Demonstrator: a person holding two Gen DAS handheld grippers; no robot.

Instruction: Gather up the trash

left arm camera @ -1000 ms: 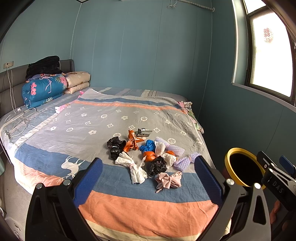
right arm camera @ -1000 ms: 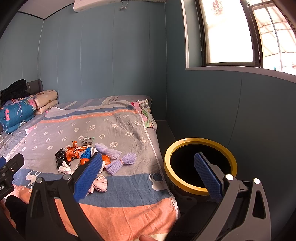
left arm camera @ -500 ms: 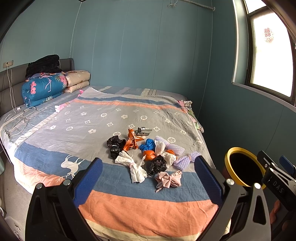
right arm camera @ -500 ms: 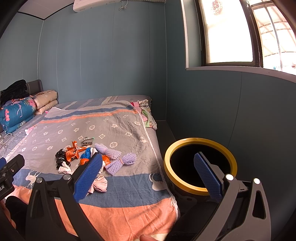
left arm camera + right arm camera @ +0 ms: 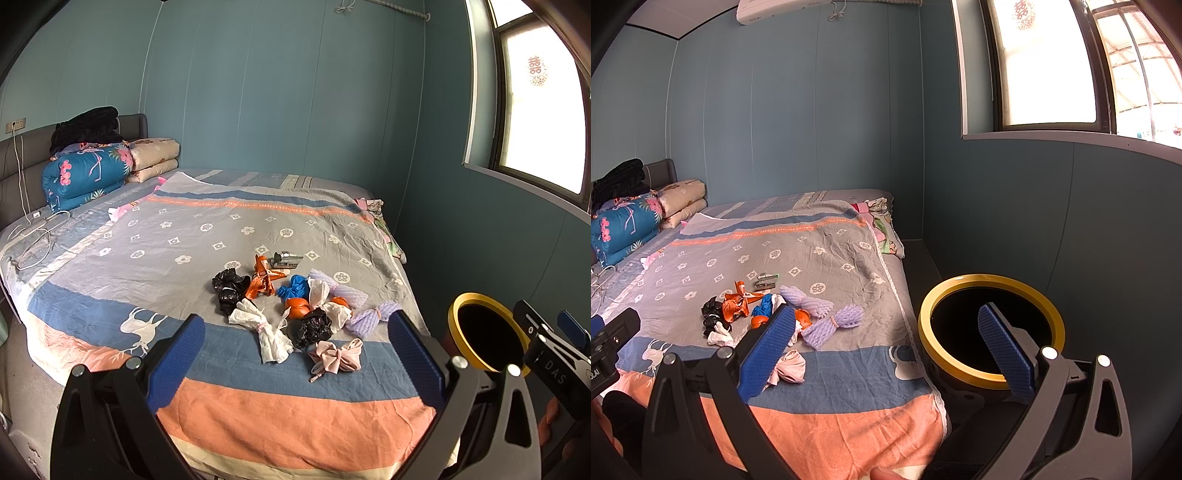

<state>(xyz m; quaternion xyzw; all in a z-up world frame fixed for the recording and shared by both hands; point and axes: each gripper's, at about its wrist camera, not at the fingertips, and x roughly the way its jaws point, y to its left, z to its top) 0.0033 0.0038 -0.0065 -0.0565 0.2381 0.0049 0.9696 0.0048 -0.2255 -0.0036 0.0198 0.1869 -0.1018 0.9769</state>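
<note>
Several knotted scraps of trash lie bunched on the bedspread: a pink one [image 5: 337, 357] nearest me, a white one [image 5: 263, 329], black ones [image 5: 309, 328], orange ones [image 5: 261, 283], a blue one [image 5: 295, 288] and purple foam nets [image 5: 371, 316]. A black bin with a yellow rim [image 5: 487, 336] stands on the floor right of the bed. My left gripper [image 5: 293, 355] hovers open over the bed's near end, short of the pile, holding nothing. My right gripper [image 5: 884, 345] is open too, its right finger in front of the bin [image 5: 991, 330], its left finger hiding part of the pile [image 5: 783, 317].
The bed [image 5: 207, 240] fills the room's left side, with folded quilts [image 5: 86, 171] and dark clothes at the headboard and white cables [image 5: 33, 236] on its left edge. Teal walls close in behind and right, under a window [image 5: 1052, 66]. A small grey packet [image 5: 285, 259] lies beyond the pile.
</note>
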